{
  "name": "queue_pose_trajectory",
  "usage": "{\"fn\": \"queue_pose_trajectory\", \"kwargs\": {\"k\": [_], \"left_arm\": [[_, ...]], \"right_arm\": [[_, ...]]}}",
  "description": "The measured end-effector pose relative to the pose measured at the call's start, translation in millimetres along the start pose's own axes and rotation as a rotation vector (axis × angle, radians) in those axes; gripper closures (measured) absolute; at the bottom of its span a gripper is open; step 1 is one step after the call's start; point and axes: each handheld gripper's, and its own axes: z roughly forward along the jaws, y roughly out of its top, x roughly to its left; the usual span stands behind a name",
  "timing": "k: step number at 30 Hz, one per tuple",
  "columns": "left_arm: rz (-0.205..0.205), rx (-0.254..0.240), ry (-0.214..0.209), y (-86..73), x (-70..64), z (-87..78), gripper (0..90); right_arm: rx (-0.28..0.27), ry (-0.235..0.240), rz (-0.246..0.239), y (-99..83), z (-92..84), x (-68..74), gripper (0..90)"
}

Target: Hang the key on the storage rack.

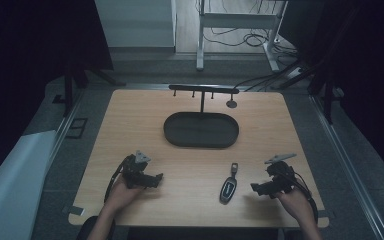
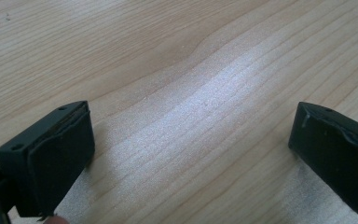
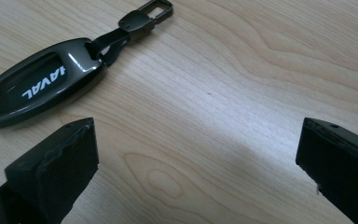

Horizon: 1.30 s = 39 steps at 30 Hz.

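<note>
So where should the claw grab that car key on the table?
Probably across the key fob's wide body, one jaw on each long side. It lies flat on the table, and its smooth oval shell is the thickest part, while the strap and clip are thin and floppy. The right claw is nearest, open beside it, so come from the right and pinch low.

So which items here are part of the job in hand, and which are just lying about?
In play:
- key fob, nearest the right gripper
- right gripper, jaws open
- left gripper, jaws open over bare wood

Lying about:
- oval tray
- hook stand
- table
</note>
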Motion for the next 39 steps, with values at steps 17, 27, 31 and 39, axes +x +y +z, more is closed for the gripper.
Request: {"fn": "queue_pose_trajectory", "kwargs": {"k": [17,27,31,39], "left_arm": [[-0.020,0.000,0.015,-3.7,-0.2,-3.3,0.0],[-0.017,0.001,0.013,-3.6,0.3,-3.3,0.0],[-0.019,-0.001,0.015,-3.7,0.1,-3.3,0.1],[-0.033,-0.001,0.027,-2.2,1.7,-2.2,0.2]], "right_arm": [[0.101,0.032,-0.027,32.0,11.8,10.9,0.0],[0.159,0.045,-0.051,48.3,22.3,29.3,0.0],[0.178,0.052,-0.051,55.2,26.8,37.4,0.0],[0.244,0.052,-0.021,66.5,35.0,51.7,0.0]]}}
